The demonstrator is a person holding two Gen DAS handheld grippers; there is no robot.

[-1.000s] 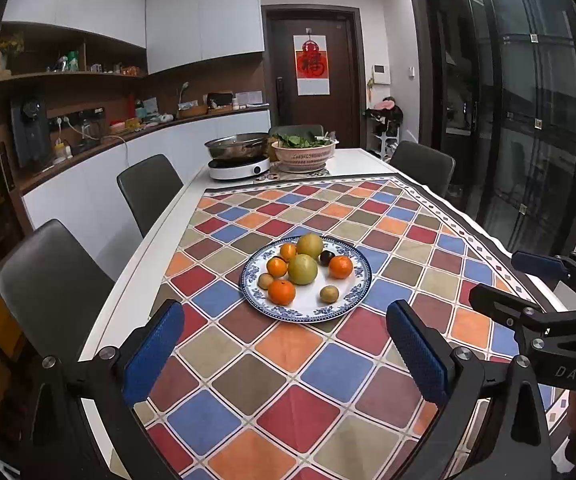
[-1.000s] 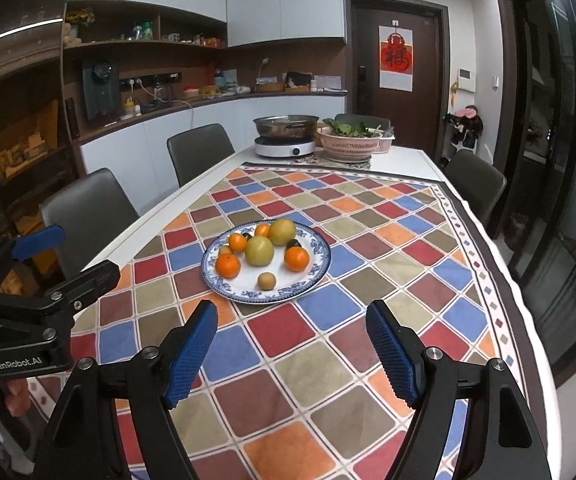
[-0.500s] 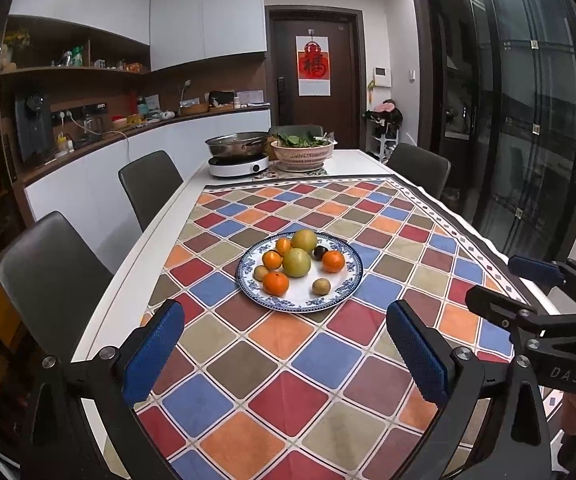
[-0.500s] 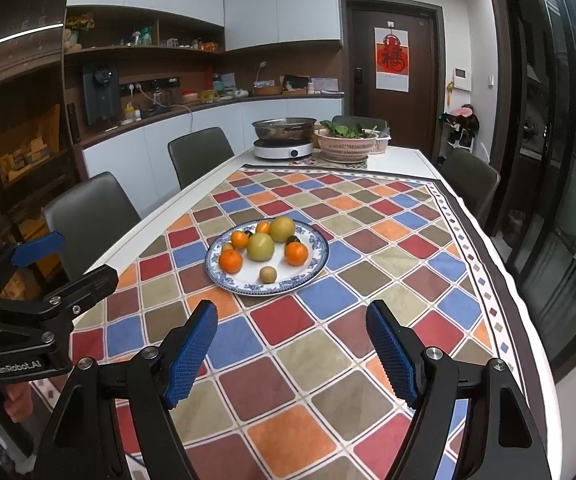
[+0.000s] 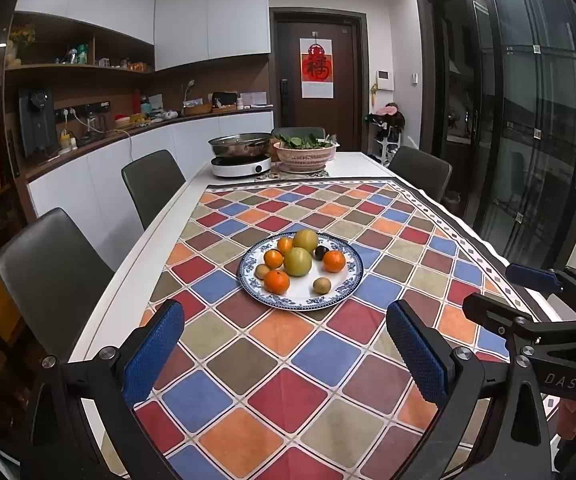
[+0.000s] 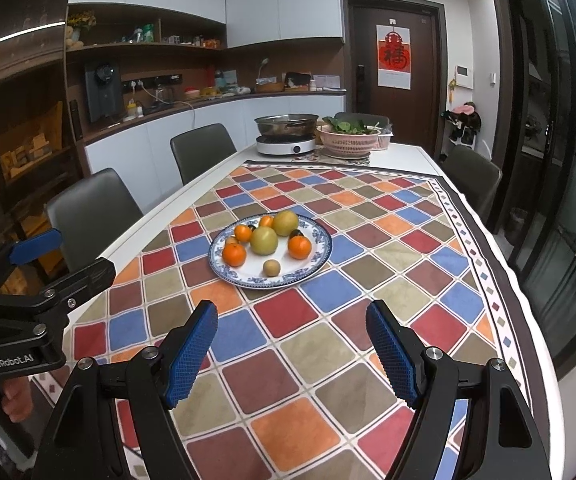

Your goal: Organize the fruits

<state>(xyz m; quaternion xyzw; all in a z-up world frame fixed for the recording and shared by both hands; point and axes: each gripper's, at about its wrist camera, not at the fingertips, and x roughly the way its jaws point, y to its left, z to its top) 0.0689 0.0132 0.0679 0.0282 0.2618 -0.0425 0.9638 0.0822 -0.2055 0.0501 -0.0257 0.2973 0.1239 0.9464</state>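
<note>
We hold the left hand-held gripper (image 5: pixel 284 354) and right hand-held gripper (image 6: pixel 292 354) apart above the desk (image 5: pixel 136 248); the fruits (image 5: pixel 297 261) sit on a plate (image 5: pixel 350 284) mid-cloth, chairs (image 5: pixel 52 276) lining the left edge.

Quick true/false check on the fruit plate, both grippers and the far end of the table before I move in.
1. All the fruit sits on the blue-rimmed plate. True.
2. The left gripper is shut on an orange. False: it is open and empty, short of the plate.
3. The right gripper is open. True.
4. The dark plum lies off the plate on the tablecloth. False: it is on the plate.
5. A pink basket of greens stands at the table's far end. True.
</note>
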